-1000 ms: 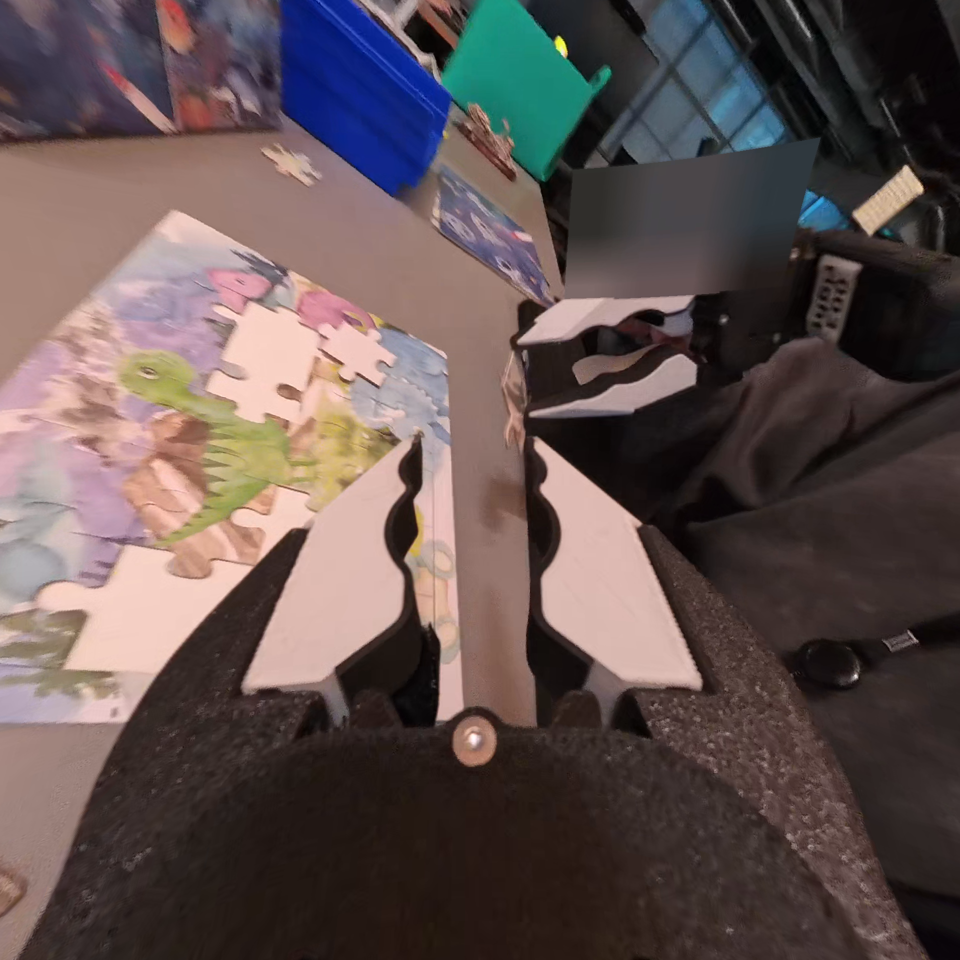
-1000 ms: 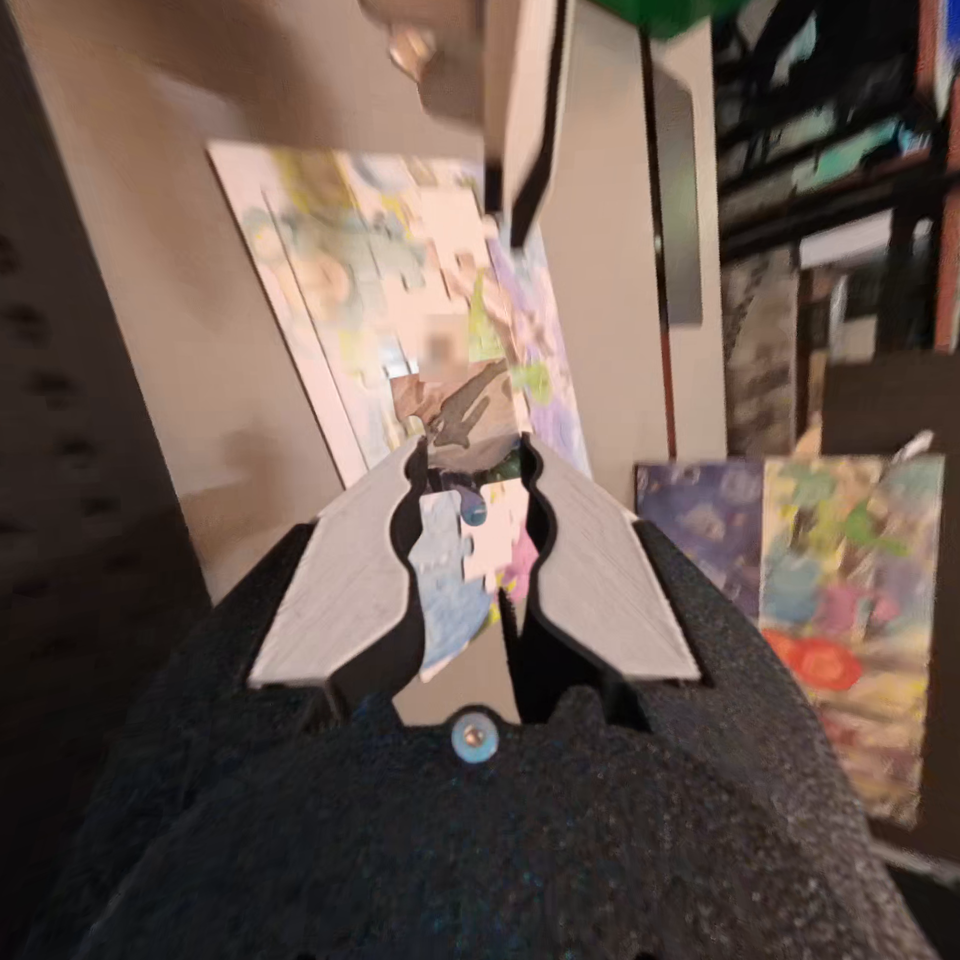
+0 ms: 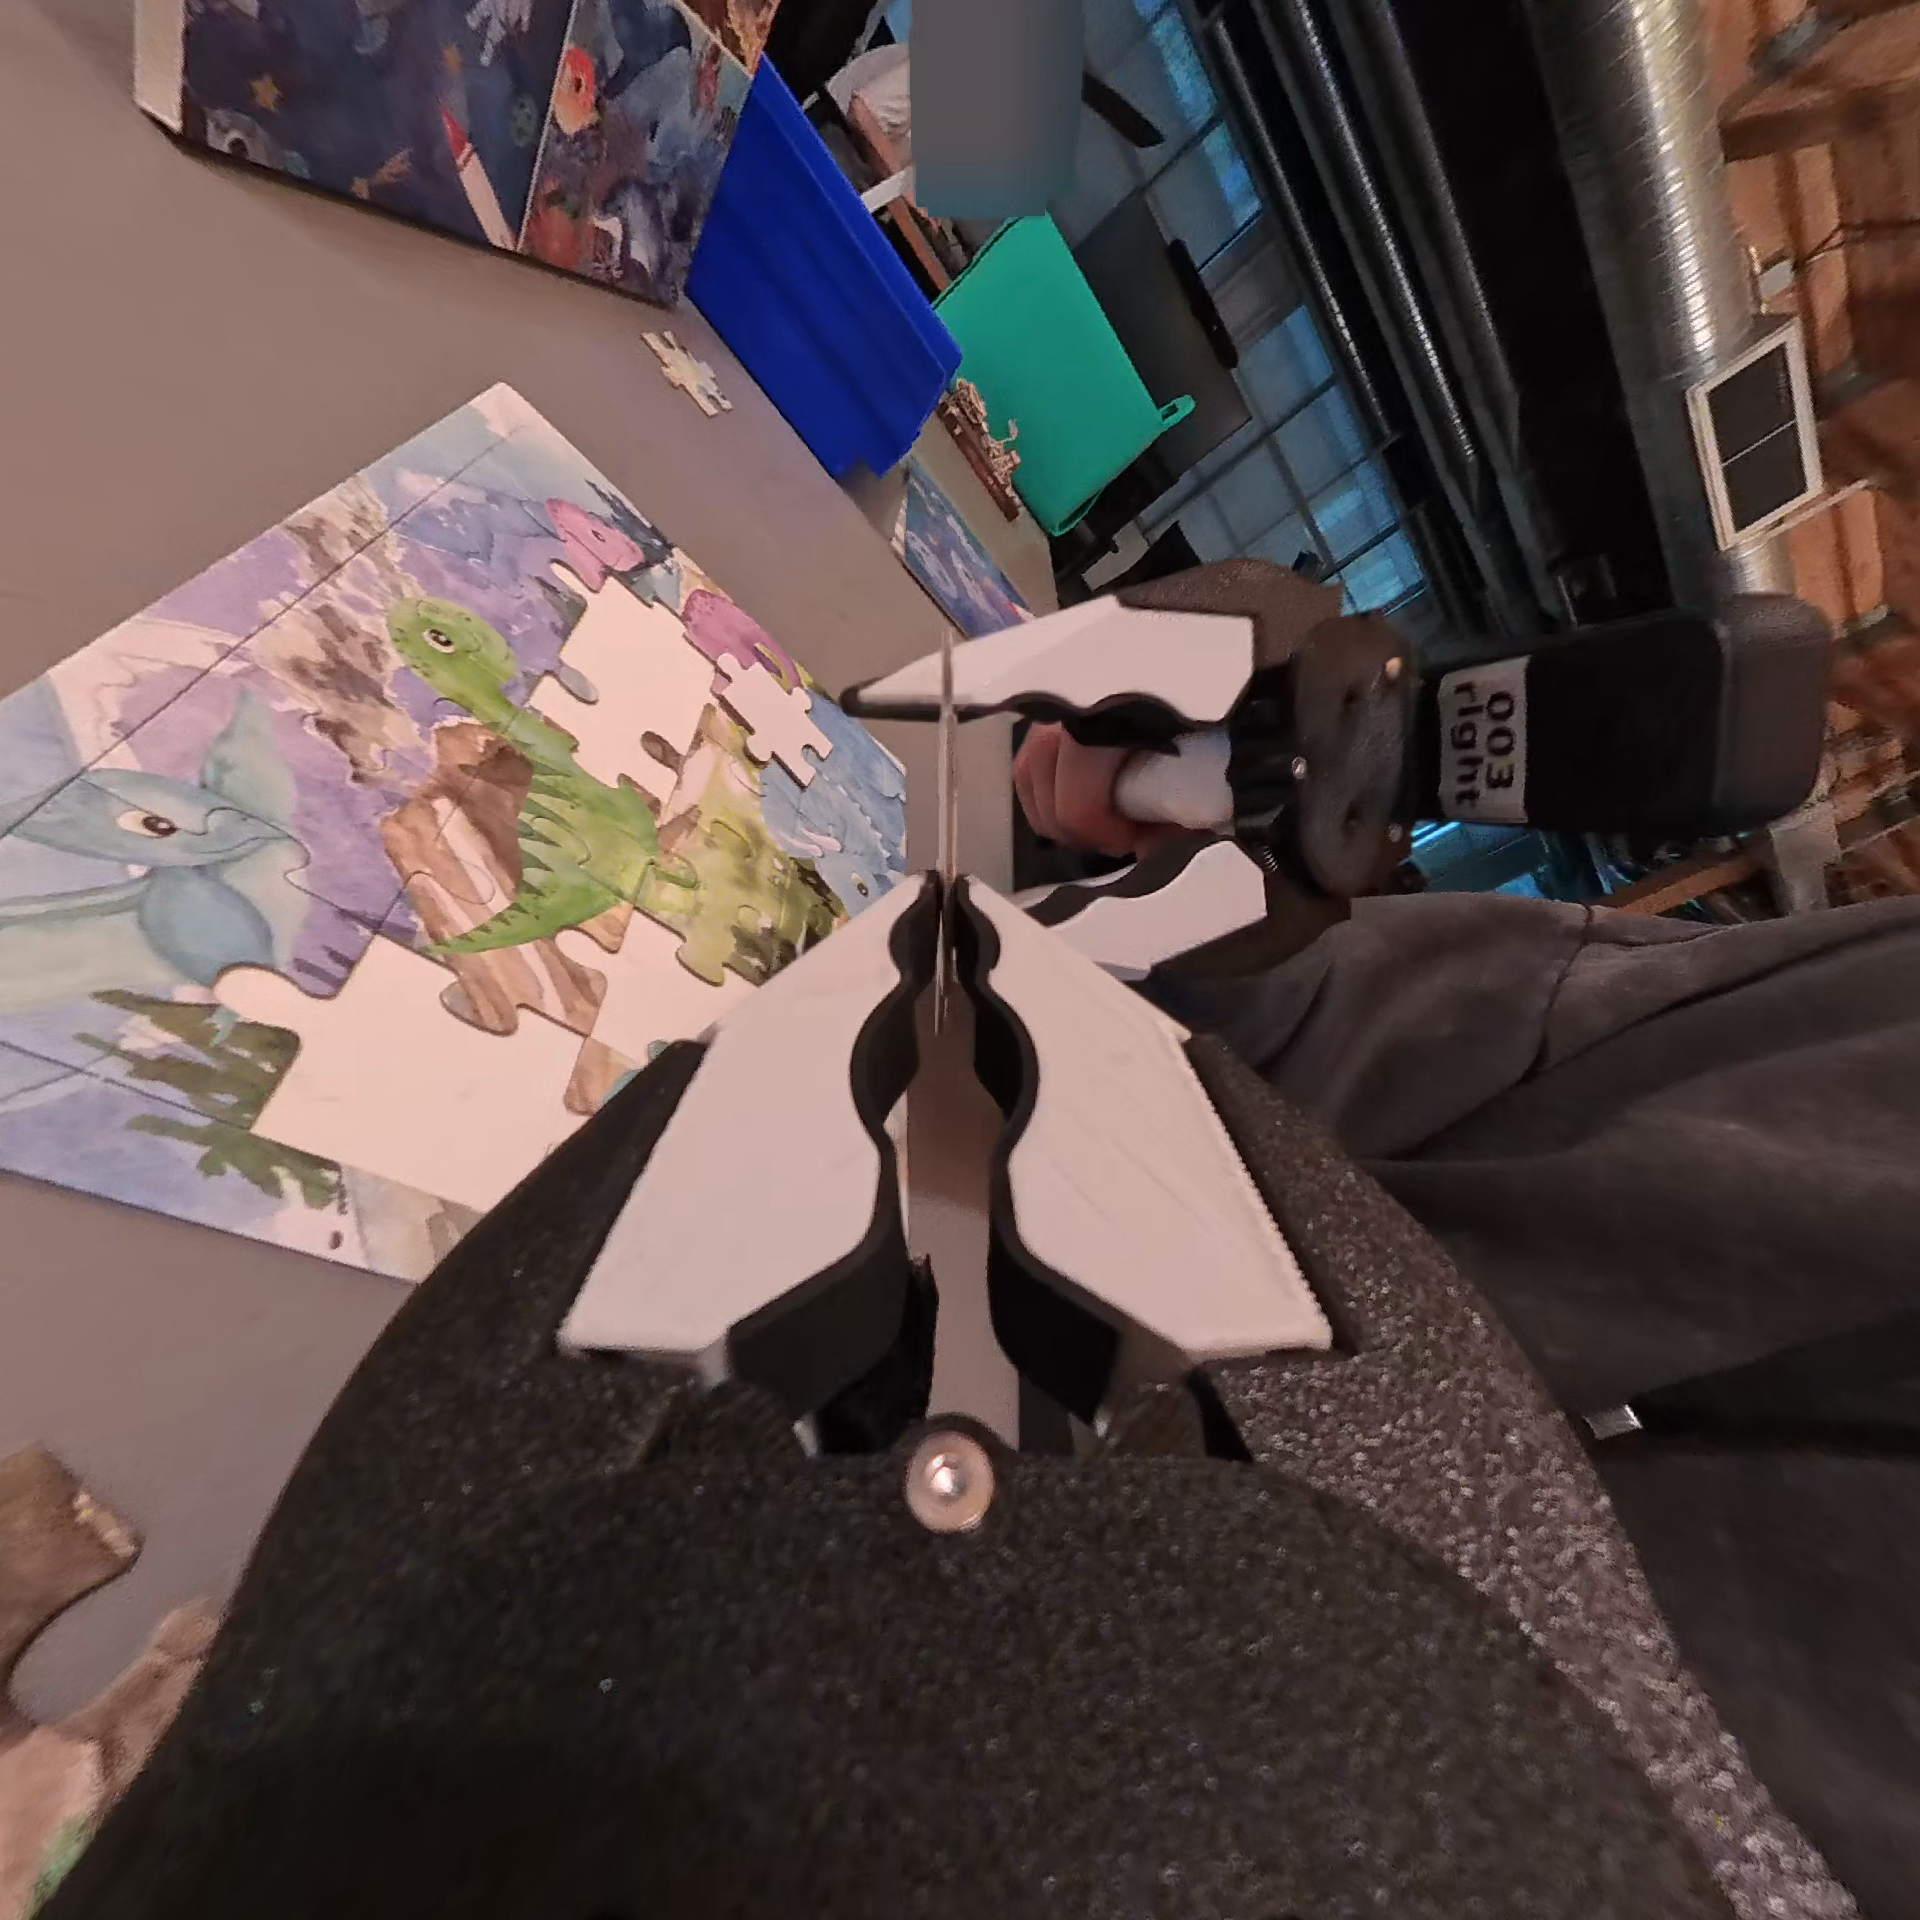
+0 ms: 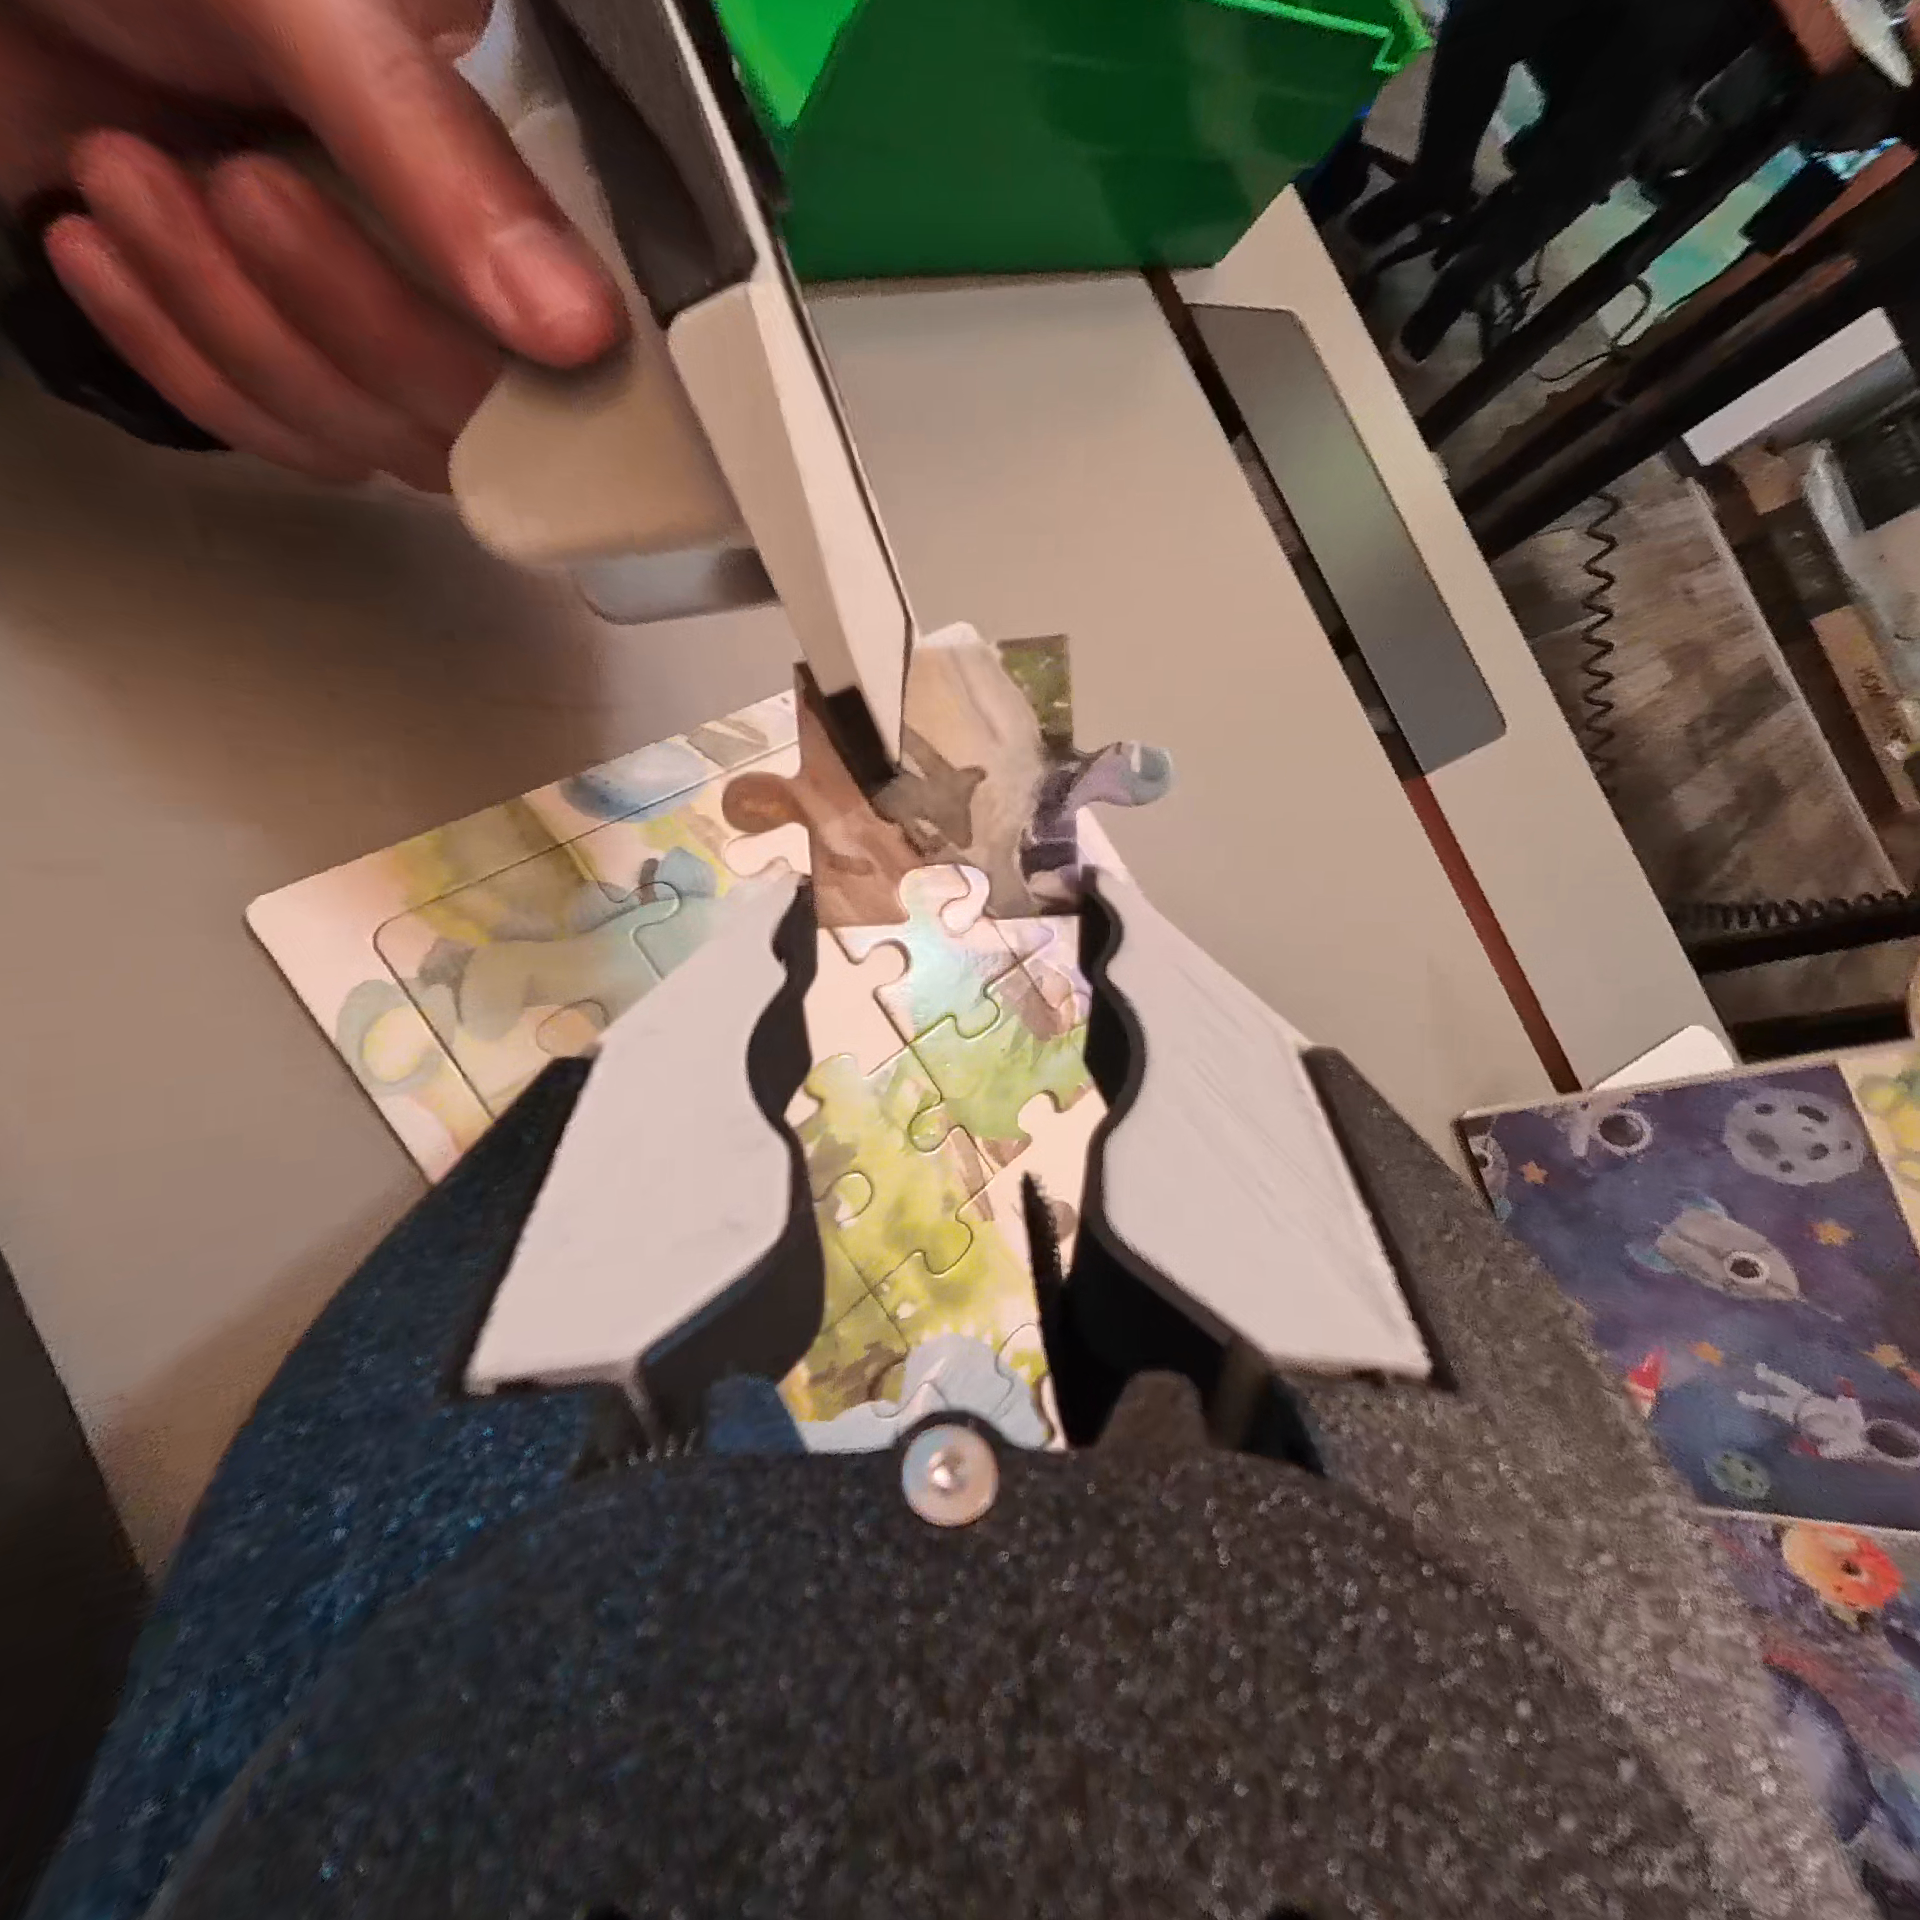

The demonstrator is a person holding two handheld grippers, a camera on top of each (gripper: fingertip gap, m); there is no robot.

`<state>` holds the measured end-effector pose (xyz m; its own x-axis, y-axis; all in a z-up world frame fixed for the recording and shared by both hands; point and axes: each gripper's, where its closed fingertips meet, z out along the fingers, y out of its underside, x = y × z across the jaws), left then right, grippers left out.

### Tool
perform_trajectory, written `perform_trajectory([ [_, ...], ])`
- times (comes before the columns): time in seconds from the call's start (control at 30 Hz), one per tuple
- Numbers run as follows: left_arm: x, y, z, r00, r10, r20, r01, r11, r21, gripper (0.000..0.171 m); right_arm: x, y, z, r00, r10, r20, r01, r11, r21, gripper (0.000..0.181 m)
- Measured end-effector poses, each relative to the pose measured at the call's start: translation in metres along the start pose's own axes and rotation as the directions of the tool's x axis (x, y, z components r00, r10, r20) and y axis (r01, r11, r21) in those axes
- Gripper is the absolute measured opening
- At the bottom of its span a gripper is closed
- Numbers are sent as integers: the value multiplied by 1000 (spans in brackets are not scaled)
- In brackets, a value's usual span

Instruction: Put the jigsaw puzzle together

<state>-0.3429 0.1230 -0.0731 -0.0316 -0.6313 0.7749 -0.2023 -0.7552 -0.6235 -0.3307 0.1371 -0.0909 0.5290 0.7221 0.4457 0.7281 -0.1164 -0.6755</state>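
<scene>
**Piece passes to the left gripper**

The puzzle piece (image 4: 935, 800), at frame centre above the dinosaur puzzle (image 3: 343, 831) on the table (image 3: 260, 343), is now clenched edge-on in the left gripper (image 3: 943, 883). A second ago the right gripper (image 4: 940, 904) held it; its fingers are now spread and empty. Next, probably, placing it into a white gap.

Your jigsaw puzzle board (image 3: 312, 831) lies flat on the counter (image 3: 260, 353), left of your left hand-held gripper (image 3: 943, 891). A loose piece (image 3: 686, 371) lies beyond the board, just before the bin (image 3: 821, 312); a second bin (image 3: 1049, 364) stands behind that. Your left hand-held gripper holds a puzzle piece (image 4: 977, 790) above the board, in front of your right hand-held gripper (image 4: 940, 904). Another puzzle (image 4: 1714, 1278) lies to the right.
</scene>
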Motion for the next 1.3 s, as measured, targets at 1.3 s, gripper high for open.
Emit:
perform_trajectory([
  [1.3,-81,29,-33,780,479,402,-315,856,-410,8,-27,17,74,807,61,587,49,984,-171,6],
])
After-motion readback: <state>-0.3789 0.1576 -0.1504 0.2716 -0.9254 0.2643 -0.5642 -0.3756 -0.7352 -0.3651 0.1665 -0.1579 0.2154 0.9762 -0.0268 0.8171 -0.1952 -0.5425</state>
